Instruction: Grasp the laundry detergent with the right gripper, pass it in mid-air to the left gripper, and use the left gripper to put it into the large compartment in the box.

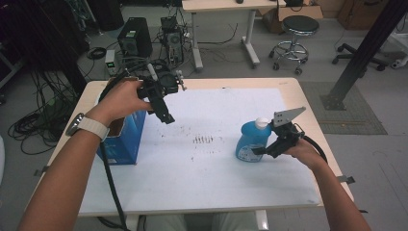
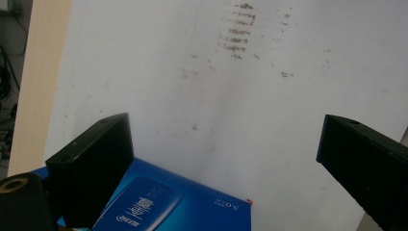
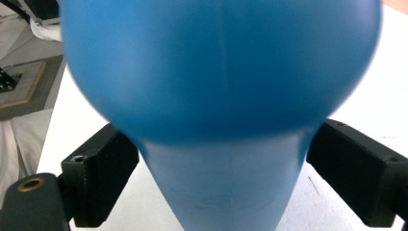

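A: What is the right gripper (image 1: pixel 260 150) on?

B: A blue plastic bottle (image 1: pixel 251 140), smooth and rounded, with a white cap. It stands upright on the right half of the white sheet (image 1: pixel 216 178). In the right gripper view the bottle (image 3: pixel 221 96) bulges wide and tapers between the two black jaws, which sit against its narrow part on both sides, so the gripper is clamped on it.

A: And the left one?

B: The left gripper (image 1: pixel 166 115) is held up in the air above the sheet, just right of a blue cardboard box (image 1: pixel 122 139) with its top open. Its blocky black jaws stand wide apart with nothing between them. In the left gripper view a corner of the box (image 2: pixel 183 207), glossy with white print, lies under the jaws.

A: The surface?

B: A pale wooden table (image 1: pixel 308 103) covered by the white sheet, which is flat, matte and speckled with dark smudges (image 1: pixel 203 139) near the middle, between box and bottle.

A: Anything around it?

B: Grey floor, tangled black cables (image 1: pixel 29 125), computer towers (image 1: pixel 134 41) behind the table, and a round black stool (image 1: pixel 299 26) farther back.
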Tool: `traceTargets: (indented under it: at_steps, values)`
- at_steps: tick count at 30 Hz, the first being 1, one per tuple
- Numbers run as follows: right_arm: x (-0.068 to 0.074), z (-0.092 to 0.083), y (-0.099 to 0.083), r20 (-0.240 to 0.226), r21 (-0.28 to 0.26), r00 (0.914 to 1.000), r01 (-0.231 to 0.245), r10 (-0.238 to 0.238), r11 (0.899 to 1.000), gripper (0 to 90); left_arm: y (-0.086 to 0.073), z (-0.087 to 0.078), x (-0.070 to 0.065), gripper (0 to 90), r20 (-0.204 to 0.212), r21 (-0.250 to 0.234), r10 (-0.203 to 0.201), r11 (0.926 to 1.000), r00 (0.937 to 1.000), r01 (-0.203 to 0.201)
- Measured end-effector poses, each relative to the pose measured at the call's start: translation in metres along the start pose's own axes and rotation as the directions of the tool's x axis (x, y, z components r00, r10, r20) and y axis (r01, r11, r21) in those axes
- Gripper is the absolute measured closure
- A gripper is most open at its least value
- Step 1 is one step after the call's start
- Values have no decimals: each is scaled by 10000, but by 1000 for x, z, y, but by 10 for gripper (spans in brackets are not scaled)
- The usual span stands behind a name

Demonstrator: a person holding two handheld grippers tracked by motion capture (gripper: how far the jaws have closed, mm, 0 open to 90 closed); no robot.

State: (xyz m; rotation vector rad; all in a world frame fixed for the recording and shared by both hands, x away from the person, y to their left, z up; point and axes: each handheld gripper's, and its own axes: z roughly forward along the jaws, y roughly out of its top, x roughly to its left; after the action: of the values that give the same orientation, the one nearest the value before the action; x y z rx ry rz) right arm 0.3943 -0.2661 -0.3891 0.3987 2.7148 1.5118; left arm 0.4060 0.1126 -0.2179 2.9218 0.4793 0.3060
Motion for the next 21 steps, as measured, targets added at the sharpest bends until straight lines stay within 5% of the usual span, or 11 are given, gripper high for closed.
traceTargets:
  at_steps: [21]
  values:
    - [0,1,-5,-43,-324,9999,151,-152,9994,251,2,2,0,63,20,39,31,10000,10000,-32]
